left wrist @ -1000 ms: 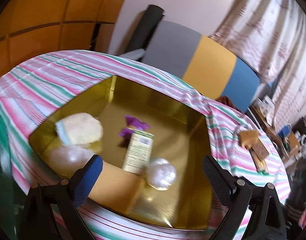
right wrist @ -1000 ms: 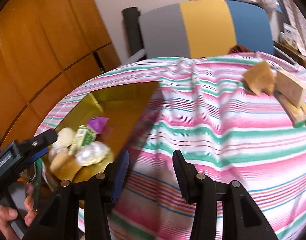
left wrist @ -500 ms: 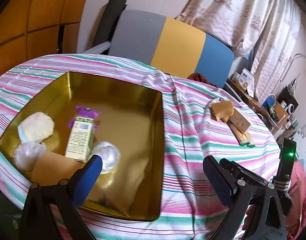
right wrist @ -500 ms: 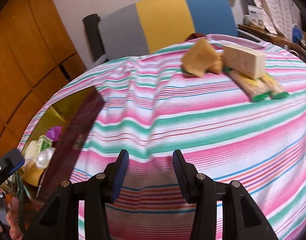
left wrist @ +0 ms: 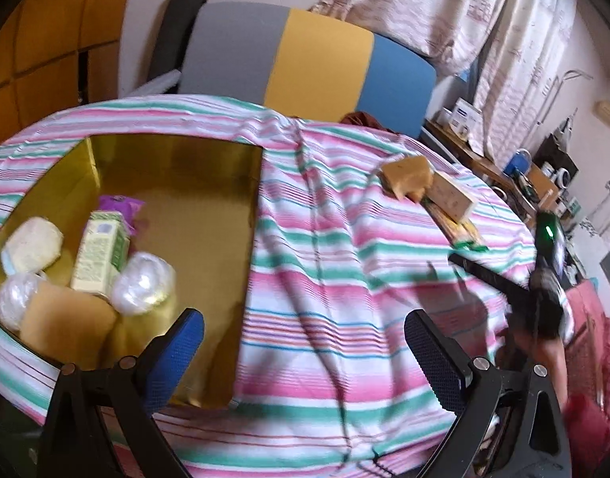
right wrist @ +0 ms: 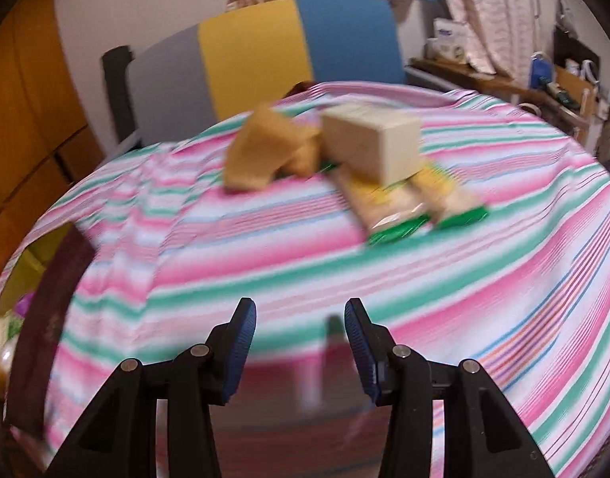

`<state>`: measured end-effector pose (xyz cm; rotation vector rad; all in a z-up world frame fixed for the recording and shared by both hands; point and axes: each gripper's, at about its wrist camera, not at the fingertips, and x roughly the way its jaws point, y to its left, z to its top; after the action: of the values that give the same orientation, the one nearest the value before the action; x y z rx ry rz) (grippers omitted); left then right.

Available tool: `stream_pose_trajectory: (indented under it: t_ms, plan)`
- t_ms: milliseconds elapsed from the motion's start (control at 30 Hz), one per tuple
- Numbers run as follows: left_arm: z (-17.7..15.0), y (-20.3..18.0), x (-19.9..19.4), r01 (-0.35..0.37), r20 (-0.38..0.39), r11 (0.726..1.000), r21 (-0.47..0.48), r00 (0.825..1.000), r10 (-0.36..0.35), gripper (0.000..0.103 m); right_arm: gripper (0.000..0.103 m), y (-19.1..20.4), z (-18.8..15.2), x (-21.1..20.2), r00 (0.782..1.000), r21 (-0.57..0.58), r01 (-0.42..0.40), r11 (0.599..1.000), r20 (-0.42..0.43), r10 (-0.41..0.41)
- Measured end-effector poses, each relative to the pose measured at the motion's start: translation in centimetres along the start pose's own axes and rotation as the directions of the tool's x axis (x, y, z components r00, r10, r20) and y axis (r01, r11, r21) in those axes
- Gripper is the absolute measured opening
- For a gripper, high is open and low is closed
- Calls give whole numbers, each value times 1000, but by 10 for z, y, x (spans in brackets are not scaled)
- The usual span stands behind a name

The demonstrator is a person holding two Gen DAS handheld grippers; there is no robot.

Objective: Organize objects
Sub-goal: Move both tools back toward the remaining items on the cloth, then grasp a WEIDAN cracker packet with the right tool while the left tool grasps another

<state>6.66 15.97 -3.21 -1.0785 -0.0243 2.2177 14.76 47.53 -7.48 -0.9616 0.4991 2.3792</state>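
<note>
Heading w/ my right gripper (right wrist: 300, 342), jaws apart & empty, for the cream box (right wrist: 370, 141) beyond the gold tray (left wrist: 177, 167); next I needed wider jaws, I judged.

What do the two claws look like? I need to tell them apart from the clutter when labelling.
Both look alike: the left claw and right claw have black angular plastic fingers with silver rivets and blue textured pads. In the left wrist view, the right tool's black body carries a small green light. No cables or sleeves show clearly.
</note>
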Motion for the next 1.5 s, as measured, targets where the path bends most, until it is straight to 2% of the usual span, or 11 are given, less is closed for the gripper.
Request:
stream_pose_trajectory:
  t_ms: [233, 433, 633, 767, 867, 967, 1067, 1100, 1233, 1400, 1500]
  plan:
    - [-3, -14, 3, 5, -21, 1000, 28, 1000, -4, 101, 55, -29, 46, 31, 997, -29, 74, 997, 19, -74]
    - [-5, -20, 5, -5, -36, 999, 46, 999, 6, 101, 57, -33, 60, 71, 993, -90, 92, 992, -65, -98]
    - [-5, -23, 10, -10, -47, 999, 52, 999, 12, 101, 50, -13, 42, 65, 994, -130, -66, 989, -94, 54]
    - [-3, -28, 14, -4, -57, 999, 54, 998, 7, 101, 50, 14, 14, 42, 979, -195, -191, 962, -110, 172]
    - [-2, -32, 17, -3, -64, 998, 66, 998, 7, 101, 50, 15, 3, 26, 969, -189, -241, 952, -94, 227]
    - [-1, -35, 20, 1, -71, 997, 72, 997, 4, 101, 51, -14, 9, 10, 987, -99, -158, 983, 11, 160]
    - [0, -39, 23, 0, -76, 997, 76, 997, 6, 101, 68, -53, 28, 6, 996, 1, 2, 1000, 86, -2]
    - [1, -40, 25, 0, -79, 997, 76, 997, 6, 101, 72, -64, 35, 10, 996, 24, 30, 999, 81, -32]
    - [6, -44, 33, 2, -96, 998, 64, 995, 4, 101, 72, -95, 61, 36, 995, 42, 93, 995, 33, -94]
    - [12, -50, 41, -1, -112, 998, 61, 994, 7, 101, 72, -96, 69, 70, 992, -54, 97, 994, -74, -101]
    - [15, -52, 45, -3, -120, 998, 58, 993, 10, 101, 71, -92, 70, 83, 989, -79, 101, 992, -98, -108]
